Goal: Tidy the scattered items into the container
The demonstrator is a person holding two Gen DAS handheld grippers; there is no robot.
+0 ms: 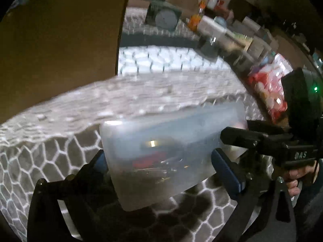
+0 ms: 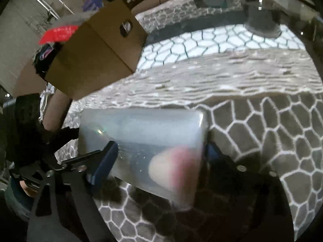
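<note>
Both hand-held grippers, left (image 1: 159, 161) and right (image 2: 159, 157), straddle a frosted box (image 1: 167, 151) over the patterned bed (image 2: 262, 133); whether either grips it, nobody can tell.

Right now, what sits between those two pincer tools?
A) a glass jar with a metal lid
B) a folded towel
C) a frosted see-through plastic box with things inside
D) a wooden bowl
C: the frosted plastic box lies between the fingers of the left gripper and right gripper, with blurry red and pale items showing through its walls.
</note>
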